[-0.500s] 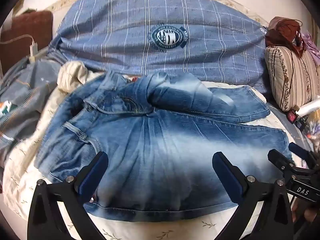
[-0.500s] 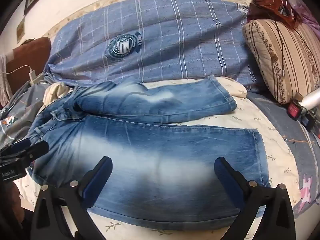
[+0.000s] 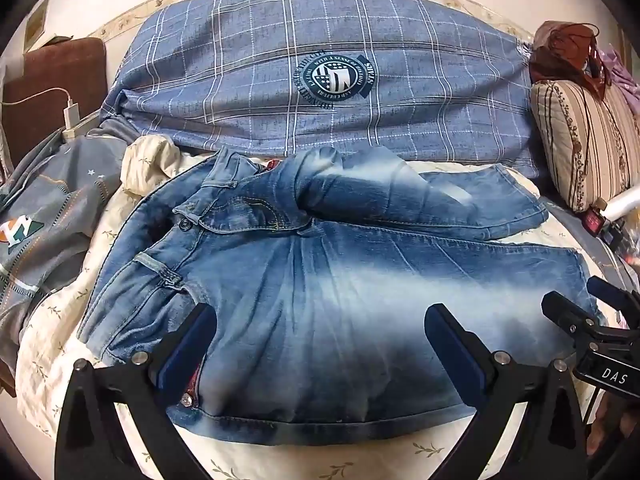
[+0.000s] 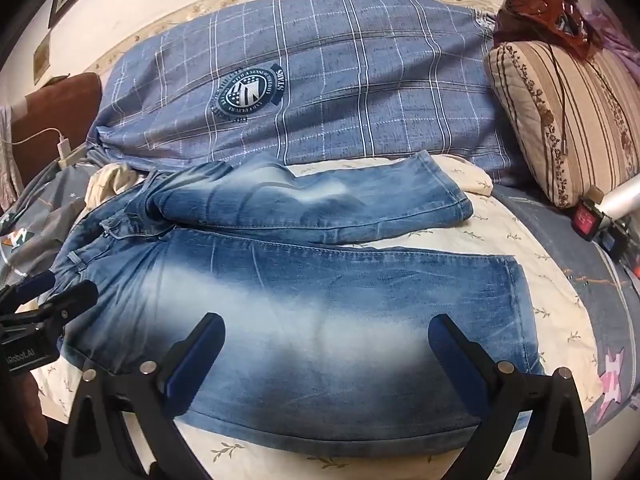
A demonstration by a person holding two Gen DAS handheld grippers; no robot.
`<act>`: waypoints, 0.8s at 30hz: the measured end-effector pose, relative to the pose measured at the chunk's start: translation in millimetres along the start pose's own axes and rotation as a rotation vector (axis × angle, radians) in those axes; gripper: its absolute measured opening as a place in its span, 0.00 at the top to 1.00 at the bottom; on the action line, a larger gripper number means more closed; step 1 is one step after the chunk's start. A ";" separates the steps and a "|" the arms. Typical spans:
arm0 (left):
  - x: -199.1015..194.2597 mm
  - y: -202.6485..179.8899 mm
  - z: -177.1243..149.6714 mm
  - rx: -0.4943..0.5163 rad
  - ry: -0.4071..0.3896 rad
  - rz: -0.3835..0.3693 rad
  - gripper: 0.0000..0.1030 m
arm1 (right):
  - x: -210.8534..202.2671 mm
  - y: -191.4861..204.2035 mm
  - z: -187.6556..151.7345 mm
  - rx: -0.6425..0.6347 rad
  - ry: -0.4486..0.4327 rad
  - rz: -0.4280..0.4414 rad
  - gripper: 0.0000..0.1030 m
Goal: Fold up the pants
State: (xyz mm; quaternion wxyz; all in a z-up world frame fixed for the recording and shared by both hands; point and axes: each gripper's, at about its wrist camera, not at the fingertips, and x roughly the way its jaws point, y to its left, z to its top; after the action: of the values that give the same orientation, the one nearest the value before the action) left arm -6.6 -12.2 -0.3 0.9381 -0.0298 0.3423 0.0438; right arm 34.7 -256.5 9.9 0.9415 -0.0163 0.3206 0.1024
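Left wrist view shows my left gripper (image 3: 320, 344) wide open and empty, low over the jeans (image 3: 320, 280) near the waistband (image 3: 160, 268). My right gripper (image 4: 326, 350) is also wide open, holding nothing, above the near leg. The jeans lie spread on the bed sheet (image 4: 500, 240), legs apart, far leg crumpled at the hip. I judge the denim heavy, thick and limp, not slippery; the waistband and the hem (image 4: 520, 312) are the firm places to pinch. The pillow (image 4: 360, 92) badge reads "STARS"; one gripper label reads "DAS", the other "Robot.AI".
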 end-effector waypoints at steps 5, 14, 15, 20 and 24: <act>0.4 -0.1 -0.6 0.001 0.003 -0.006 0.00 | 2.3 -4.3 1.1 0.012 0.017 -0.014 0.00; 5.5 2.3 -2.2 -0.013 0.023 -0.003 0.00 | 2.4 -5.7 1.1 0.011 0.015 -0.029 0.00; 6.2 2.3 -2.3 -0.014 0.027 -0.005 0.00 | 1.9 -6.5 1.0 0.015 0.013 -0.030 0.00; 7.3 2.9 -2.8 -0.017 0.030 -0.007 0.00 | 2.1 -7.5 0.8 0.020 0.014 -0.033 0.00; 8.1 3.7 -3.7 -0.017 0.034 -0.006 0.00 | 3.1 -7.1 0.7 0.015 0.017 -0.033 0.00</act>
State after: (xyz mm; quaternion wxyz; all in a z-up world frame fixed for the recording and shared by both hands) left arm -3.2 -8.3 -8.4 0.9319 -0.0395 0.3579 0.0432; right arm 39.0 -262.9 8.2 0.9404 -0.0152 0.3290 0.0843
